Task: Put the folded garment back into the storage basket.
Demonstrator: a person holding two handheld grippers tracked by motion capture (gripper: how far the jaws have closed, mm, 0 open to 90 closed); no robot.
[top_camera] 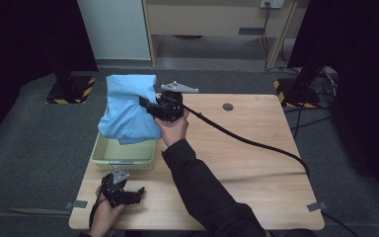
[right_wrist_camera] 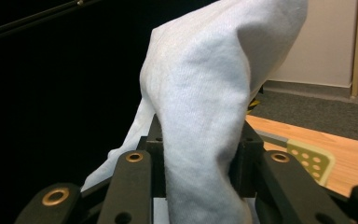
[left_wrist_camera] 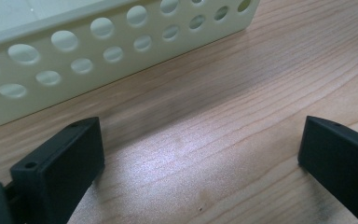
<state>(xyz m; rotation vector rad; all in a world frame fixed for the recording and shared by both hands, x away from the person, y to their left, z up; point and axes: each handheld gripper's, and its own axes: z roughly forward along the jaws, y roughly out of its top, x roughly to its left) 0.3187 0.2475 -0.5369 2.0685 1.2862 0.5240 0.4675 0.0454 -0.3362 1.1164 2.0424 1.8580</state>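
A light blue cloth [top_camera: 127, 106] hangs in the air above the pale green perforated basket [top_camera: 124, 159] at the table's left side. My right gripper [top_camera: 148, 104] is shut on the cloth and holds it up; in the right gripper view the cloth [right_wrist_camera: 205, 102] drapes up between the black jaws of the right gripper [right_wrist_camera: 200, 154]. My left gripper [top_camera: 137, 193] rests low on the table just in front of the basket. In the left gripper view its jaws stand wide apart over bare wood, with the basket wall [left_wrist_camera: 93, 46] close ahead and nothing between them [left_wrist_camera: 200, 154].
The wooden table [top_camera: 246, 158] stretches to the right of the basket, with a dark round hole cover [top_camera: 228, 106] near its far edge. A black cable [top_camera: 256, 145] trails from the right gripper across the table. Black stands [top_camera: 69, 84] flank the far corners.
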